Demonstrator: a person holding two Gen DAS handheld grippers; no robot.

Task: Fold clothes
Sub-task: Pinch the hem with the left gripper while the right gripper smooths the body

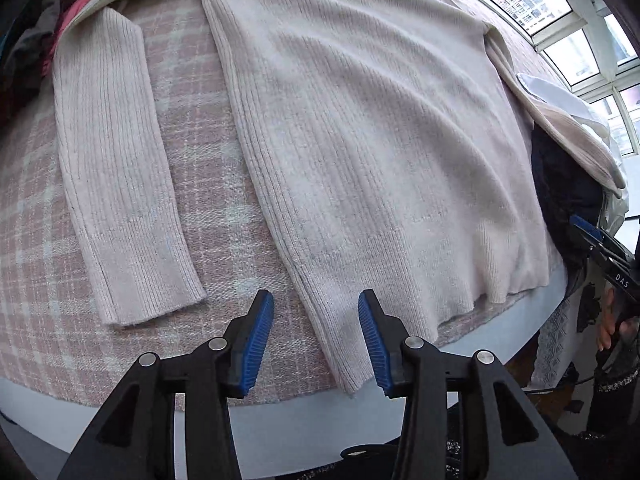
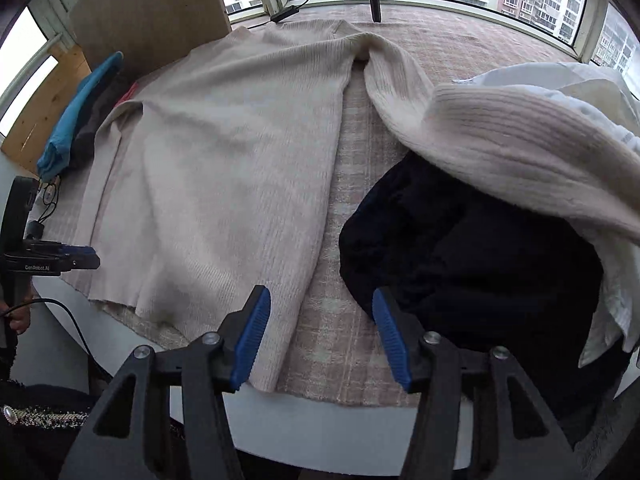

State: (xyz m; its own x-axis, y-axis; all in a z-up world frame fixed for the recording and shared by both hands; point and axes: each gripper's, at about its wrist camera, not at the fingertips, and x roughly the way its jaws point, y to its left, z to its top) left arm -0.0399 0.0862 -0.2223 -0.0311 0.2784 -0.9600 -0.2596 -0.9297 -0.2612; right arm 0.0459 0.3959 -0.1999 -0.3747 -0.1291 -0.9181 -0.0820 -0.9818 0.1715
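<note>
Left wrist: ribbed cream sweater [image 1: 360,140]

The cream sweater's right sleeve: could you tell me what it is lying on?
The sleeve drapes over a dark garment and white clothing; whatever lies beneath them is hidden.

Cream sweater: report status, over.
Left gripper and right gripper open, empty. Cream sweater flat, unfolded. One sleeve draped over dark clothes pile.

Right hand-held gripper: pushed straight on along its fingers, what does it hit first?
Most likely the bare pink plaid cloth between the cream sweater's hem and the dark garment. The right hand-held gripper is open; depth is unclear.
</note>
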